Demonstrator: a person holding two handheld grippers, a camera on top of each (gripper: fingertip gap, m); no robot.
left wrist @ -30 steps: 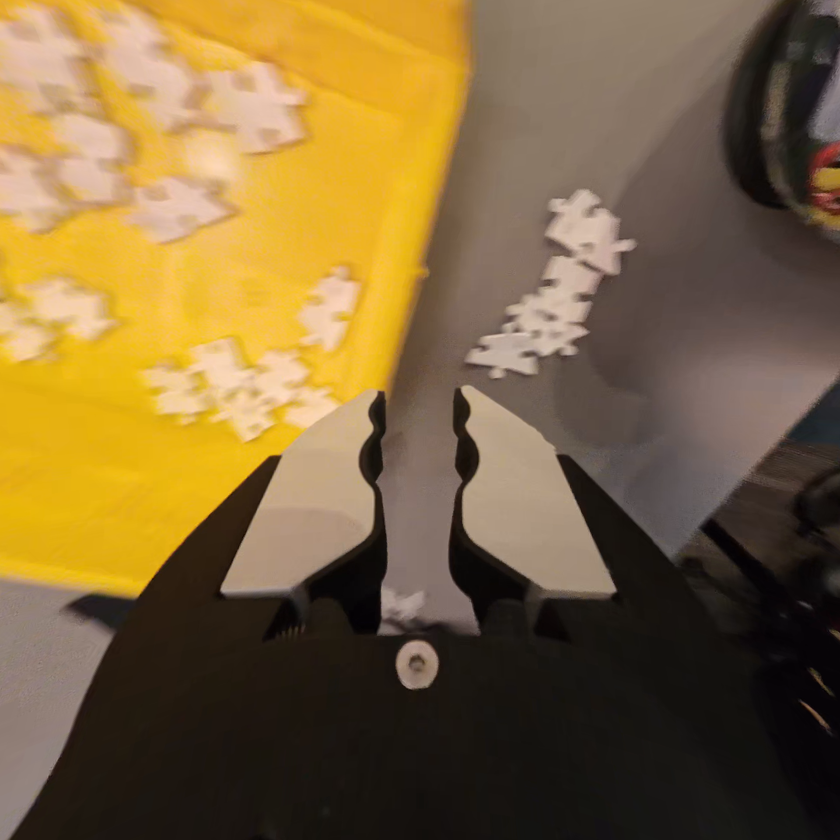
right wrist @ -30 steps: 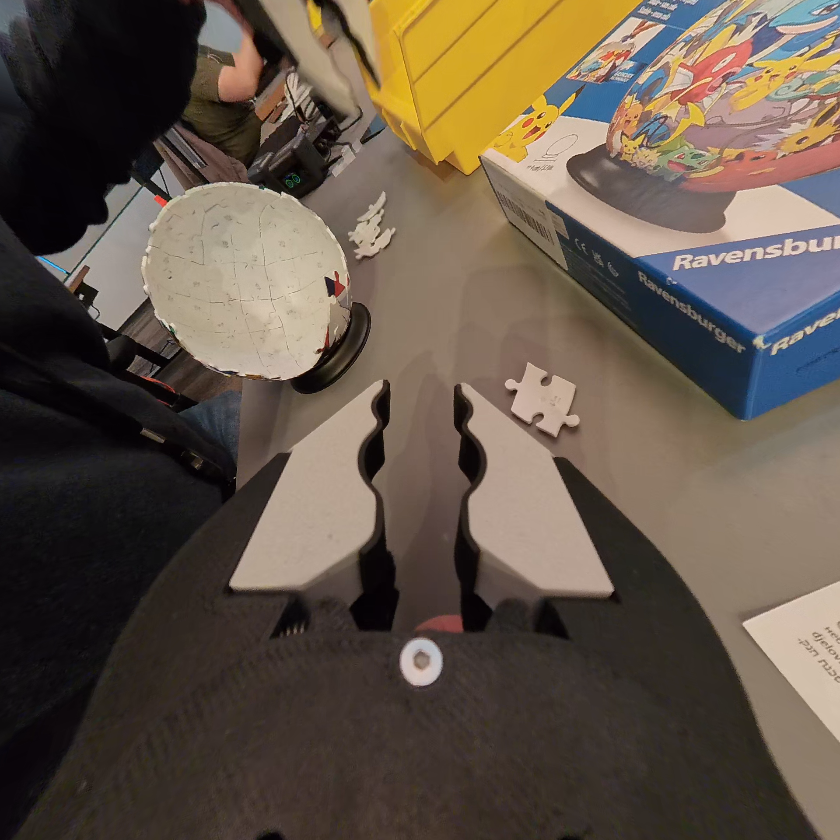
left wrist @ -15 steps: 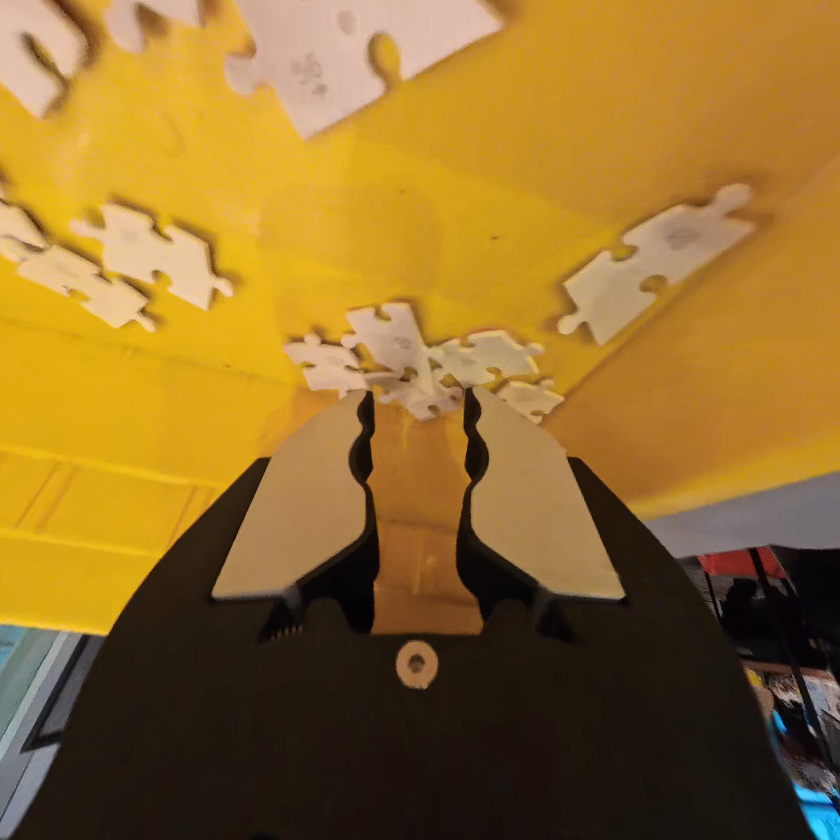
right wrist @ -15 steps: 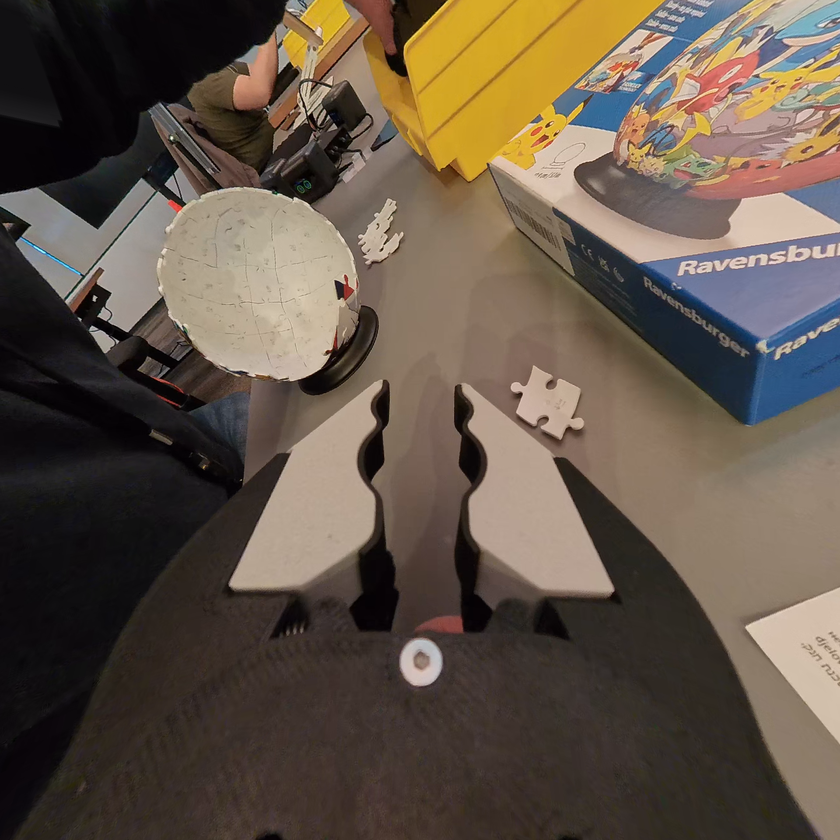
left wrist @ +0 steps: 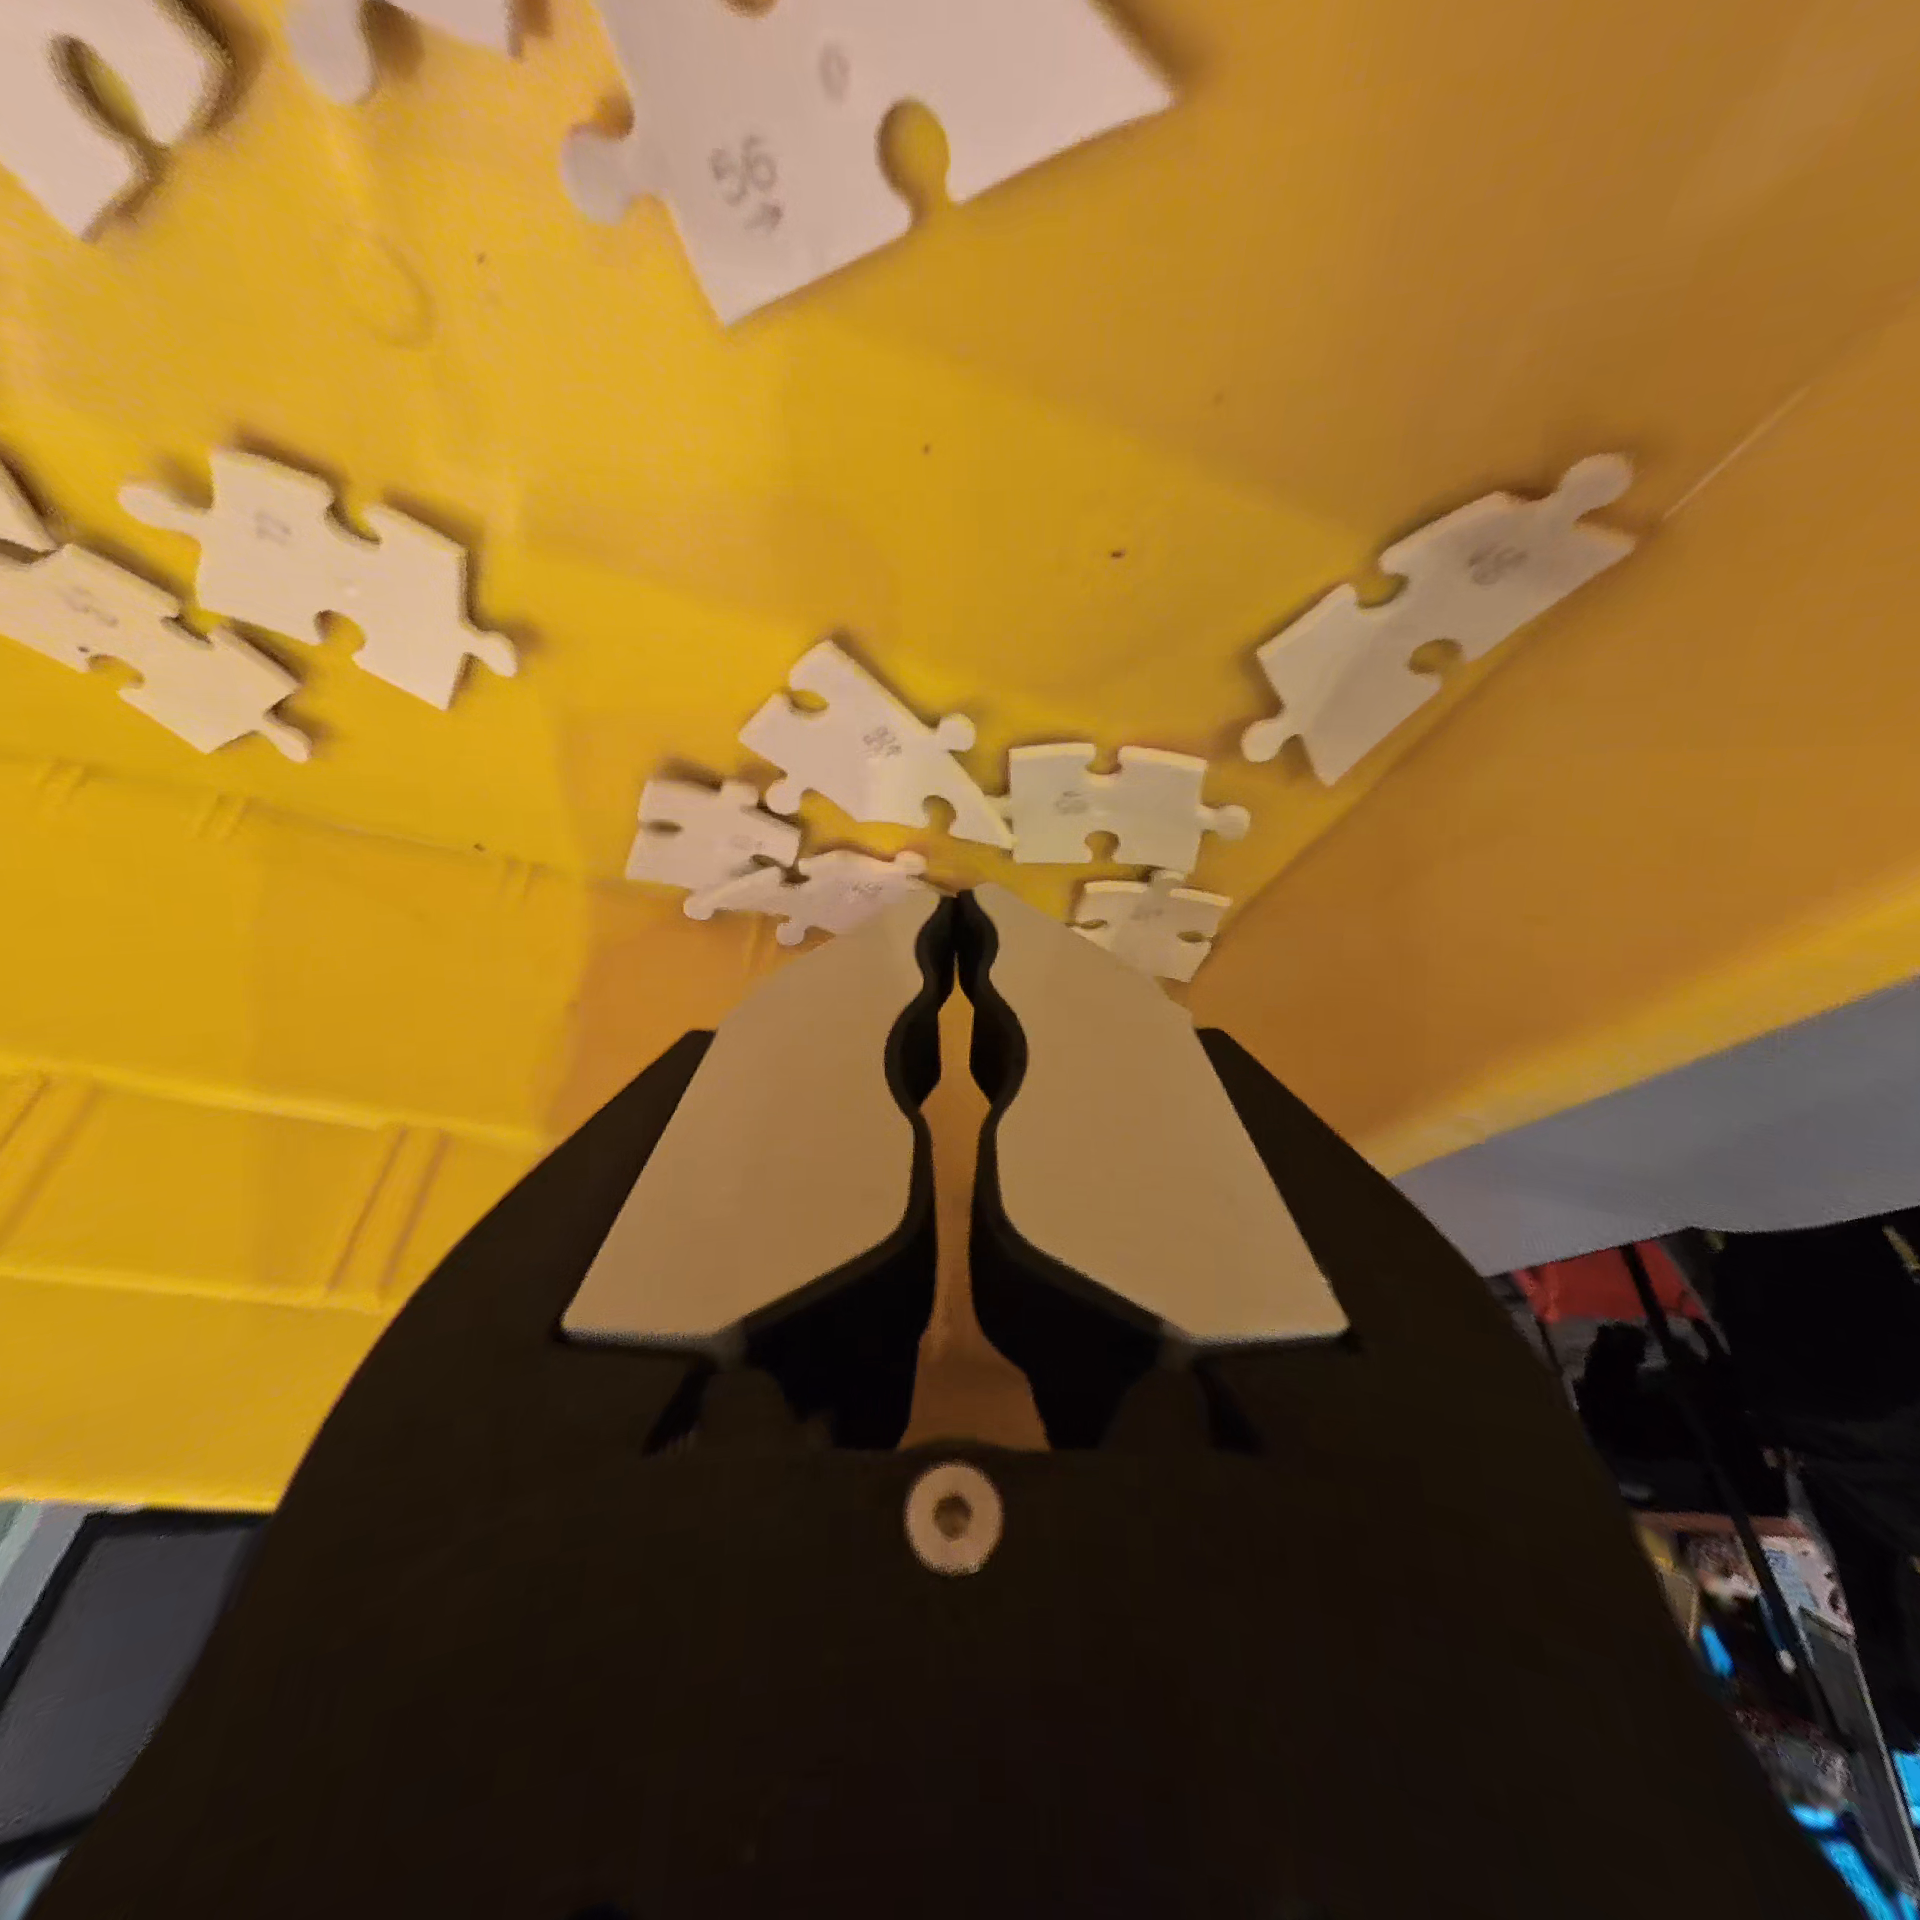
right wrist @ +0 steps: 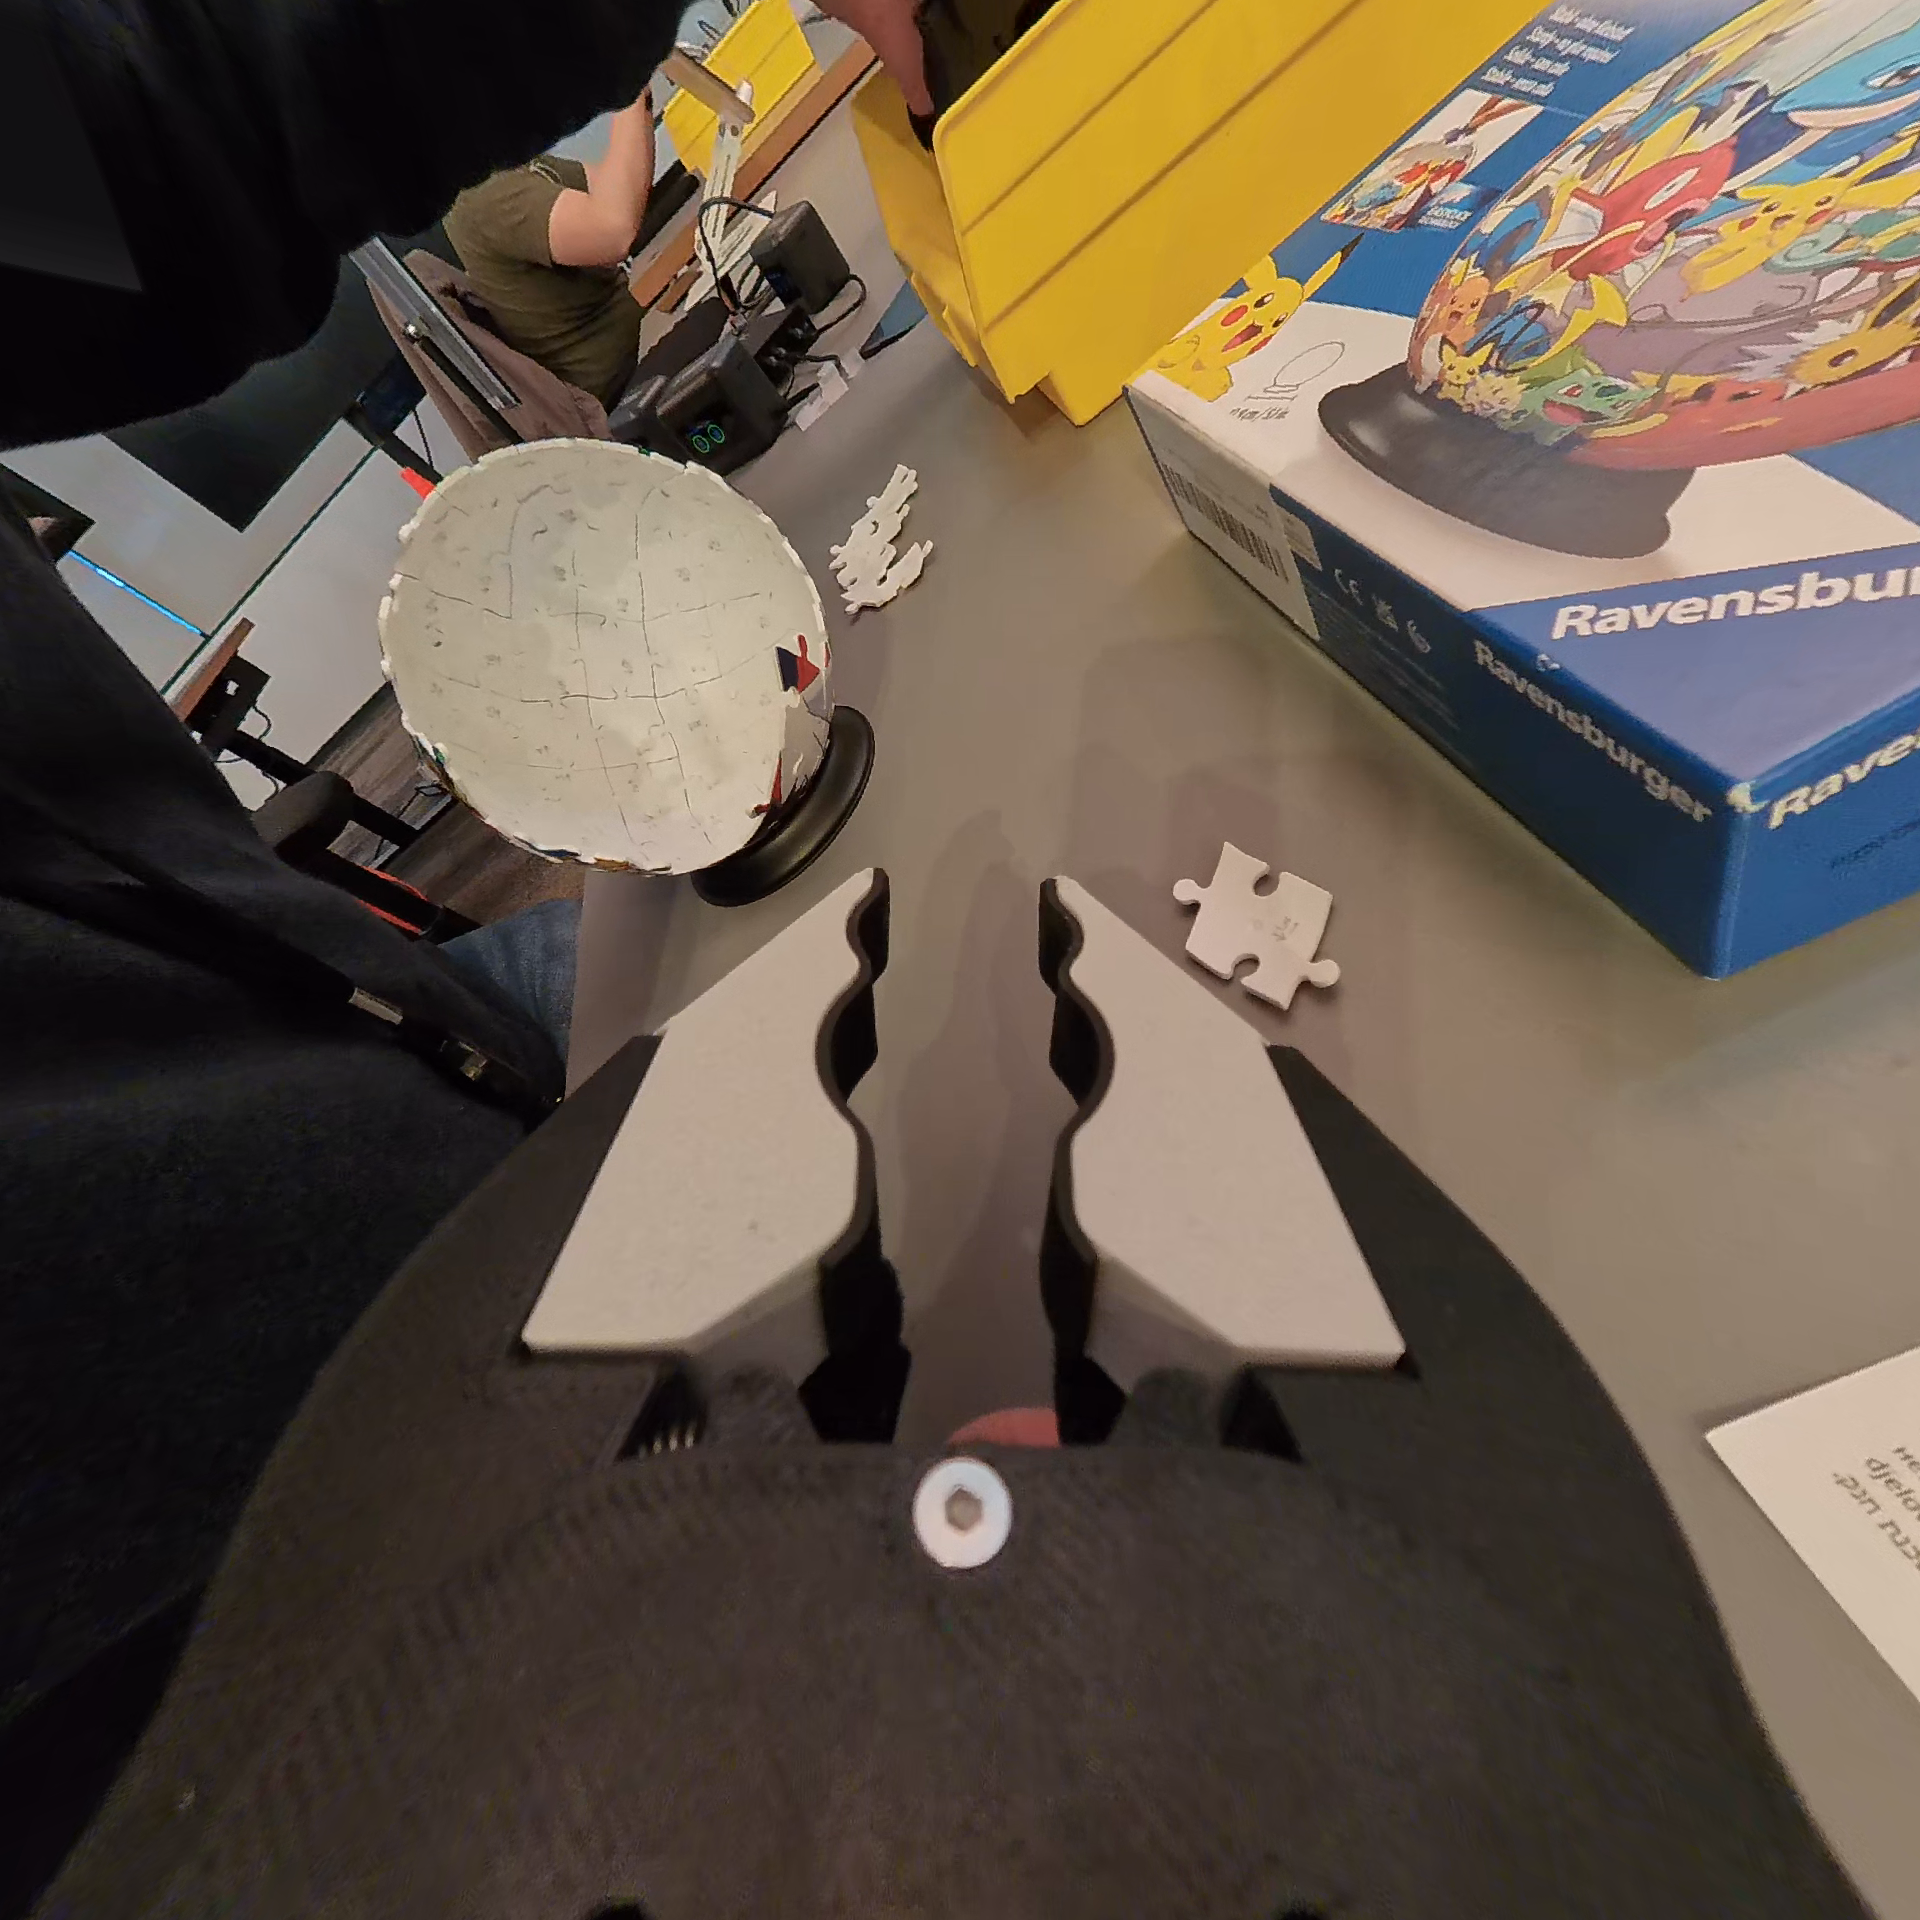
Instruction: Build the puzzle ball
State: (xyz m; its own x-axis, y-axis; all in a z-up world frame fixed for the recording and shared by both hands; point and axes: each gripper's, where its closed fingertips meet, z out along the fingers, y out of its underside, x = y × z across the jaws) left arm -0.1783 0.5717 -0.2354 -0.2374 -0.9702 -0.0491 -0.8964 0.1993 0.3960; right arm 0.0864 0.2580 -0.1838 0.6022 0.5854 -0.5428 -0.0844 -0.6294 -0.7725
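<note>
Left gripper (left wrist: 954,902) pinched together among white pieces (left wrist: 883,750) near yellow bin (left wrist: 1039,436) corner; right gripper (right wrist: 964,894) fingers apart above tabletop (right wrist: 1091,686) edge

Left wrist view: warm yellow cast, motion blur softening white puzzle pieces (left wrist: 338,582), edges stretching fisheye-style. Right wrist view: sharp, even overhead light, soft shadows falling on grey counter (right wrist: 1039,727).

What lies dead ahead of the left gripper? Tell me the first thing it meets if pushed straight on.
The left gripper, shut or nearly so, points into the yellow bin. Straight ahead it would first meet the cluster of white pieces at its tips, then the bin's floor. It may already touch the nearest piece; depth is unclear.
</note>
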